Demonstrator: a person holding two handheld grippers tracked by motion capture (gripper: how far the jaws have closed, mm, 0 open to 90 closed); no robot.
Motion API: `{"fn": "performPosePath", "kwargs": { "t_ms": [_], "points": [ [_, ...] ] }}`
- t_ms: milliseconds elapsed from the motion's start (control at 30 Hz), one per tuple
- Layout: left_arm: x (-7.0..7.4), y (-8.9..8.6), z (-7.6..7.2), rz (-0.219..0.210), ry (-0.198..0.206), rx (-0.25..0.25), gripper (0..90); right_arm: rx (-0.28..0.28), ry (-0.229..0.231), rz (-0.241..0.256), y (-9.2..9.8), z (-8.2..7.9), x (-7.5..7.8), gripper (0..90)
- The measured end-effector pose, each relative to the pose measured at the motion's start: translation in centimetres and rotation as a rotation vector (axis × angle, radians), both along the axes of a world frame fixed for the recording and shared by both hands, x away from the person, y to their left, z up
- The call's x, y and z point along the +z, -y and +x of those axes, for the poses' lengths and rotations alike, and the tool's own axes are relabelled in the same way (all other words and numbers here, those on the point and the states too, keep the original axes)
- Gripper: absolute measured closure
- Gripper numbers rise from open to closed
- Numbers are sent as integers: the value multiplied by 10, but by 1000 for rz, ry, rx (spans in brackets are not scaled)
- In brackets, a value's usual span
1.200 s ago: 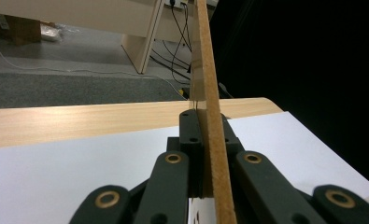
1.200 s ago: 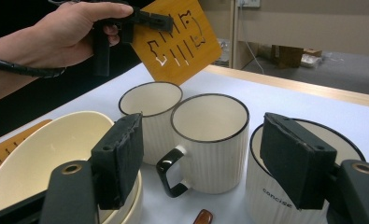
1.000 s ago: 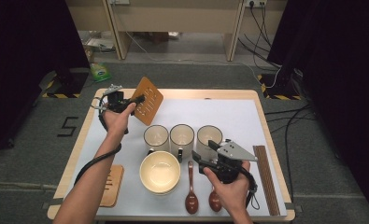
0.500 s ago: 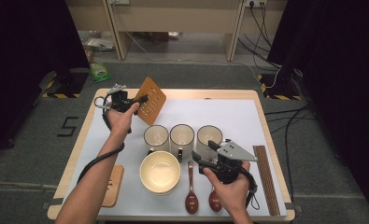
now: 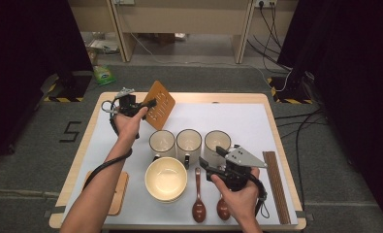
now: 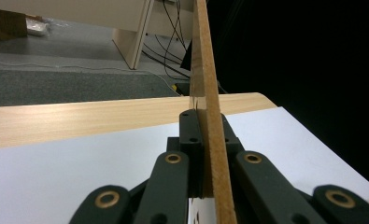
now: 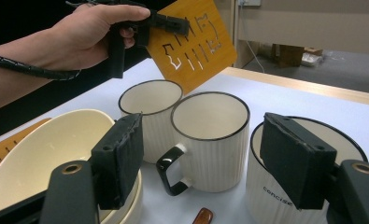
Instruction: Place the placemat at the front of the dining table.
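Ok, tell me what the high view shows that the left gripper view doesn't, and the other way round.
High view alone: three mugs, a cream bowl, two spoons, chopsticks, a second coaster near the table's left front edge, and the right gripper, open. Left gripper view alone: the lifted wooden coaster seen edge-on, clamped between the black jaws. Both: that coaster, the left gripper and the white table mat.

Wooden coaster (image 5: 159,111): smooth, lightly satin orange-brown board with cut-out slots. Mugs (image 7: 210,140): glossy cream ceramic, ribbed walls, black rims. Bowl (image 5: 166,177): glossy cream glaze. Spoons (image 5: 198,194): polished dark-brown wood. Tabletop (image 5: 237,121): matt white sheet over pale wood. Right gripper (image 7: 210,163): matt black rough-textured pads.
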State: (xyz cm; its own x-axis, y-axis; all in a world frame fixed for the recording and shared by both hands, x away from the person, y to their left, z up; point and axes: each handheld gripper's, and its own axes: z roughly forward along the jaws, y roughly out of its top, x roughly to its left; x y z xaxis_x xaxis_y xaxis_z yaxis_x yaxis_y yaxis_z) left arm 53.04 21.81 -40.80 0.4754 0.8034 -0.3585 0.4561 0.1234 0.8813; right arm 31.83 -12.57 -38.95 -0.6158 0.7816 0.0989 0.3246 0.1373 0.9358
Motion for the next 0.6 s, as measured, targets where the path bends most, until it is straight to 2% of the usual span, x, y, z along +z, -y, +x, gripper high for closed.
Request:
{"fn": "performPosePath", "kwargs": {
  "t_ms": [600],
  "points": [
    [-8, 6, 6, 9, -26, -4, 861, 0, 2, 2, 0, 0, 0, 307]
  ]
}}
